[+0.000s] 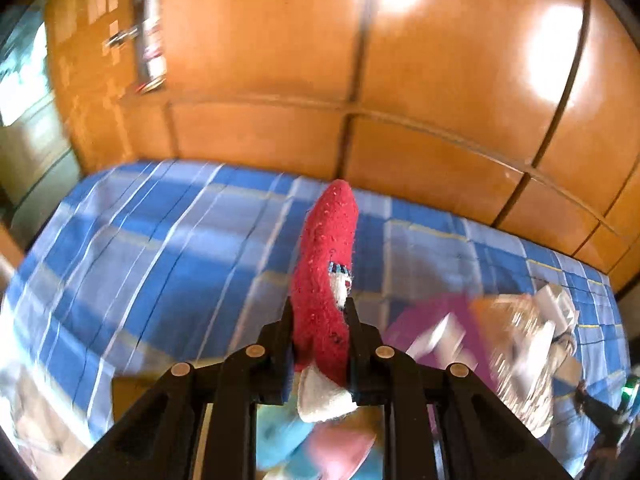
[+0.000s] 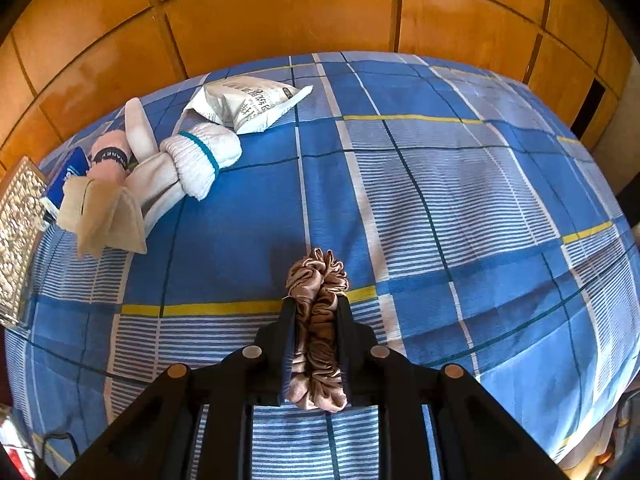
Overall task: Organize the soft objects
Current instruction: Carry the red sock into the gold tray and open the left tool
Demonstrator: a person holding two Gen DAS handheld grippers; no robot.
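Your left tool (image 1: 318, 304) is clamped on a fuzzy red sock with a white cuff (image 1: 326, 264), which sticks up between the fingers, clear of the blue, white and yellow plaid bedsheet (image 1: 160, 248). That view is smeared, so the pale blue and pink soft things under the tool and the purple and glittery shapes to its right cannot be identified.

Your right tool (image 2: 316, 308) pinches a ruffled brown satin scrunchie (image 2: 318, 280), the fabric squeezed between the fingers and bulging out past their tips, above open bedsheet.

Further out in the right wrist view, a loose cluster lies near the far left of the bed: a rolled white sock with a teal band (image 2: 202, 156), a pink rolled sock with a dark band (image 2: 108, 156), a beige folded cloth (image 2: 104, 216), a blue pack (image 2: 66, 178) and a white printed plastic pouch (image 2: 246, 106) just beyond them. A glittery silver box (image 2: 18, 232) sits at the left edge.

By my reading, sorting is only partly done: both held items need placing, and the cluster looks gathered but not tidy.
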